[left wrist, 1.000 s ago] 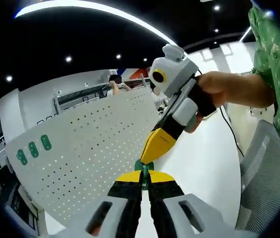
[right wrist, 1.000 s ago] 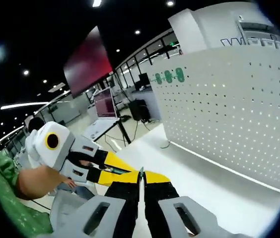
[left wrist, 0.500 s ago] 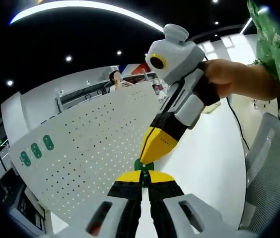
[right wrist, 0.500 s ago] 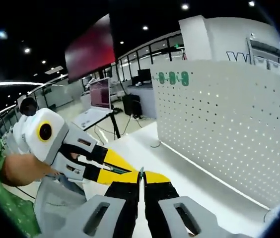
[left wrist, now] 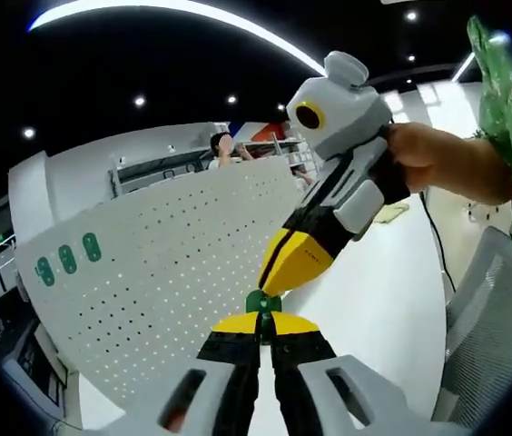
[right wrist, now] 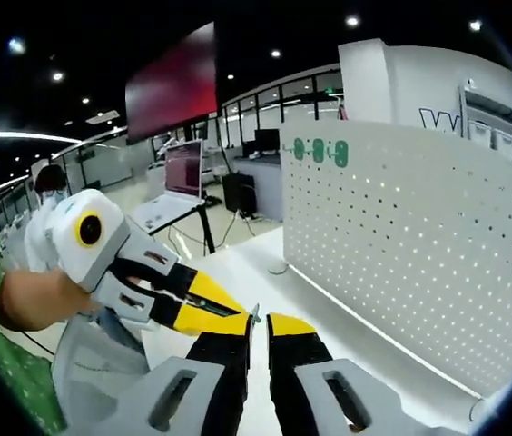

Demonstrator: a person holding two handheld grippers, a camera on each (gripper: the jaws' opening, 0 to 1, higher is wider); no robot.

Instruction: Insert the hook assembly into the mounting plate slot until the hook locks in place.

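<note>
While the left claw clamps the green hook — right claw slightly apart.

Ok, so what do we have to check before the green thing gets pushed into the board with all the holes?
1. Left gripper holds the green piece: ok, its jaws are shut on it.
2. Right gripper grips the piece too: cannot tell. Its yellow tip meets the piece in the left gripper view, but in its own view the jaws look slightly apart.
3. Pegboard in sight: ok, it stands upright on the white table.
4. Piece lined up at a hole or slot: not ok, it is held in the air, apart from the board.
5. Hook locked in: not ok, not yet inserted.
</note>
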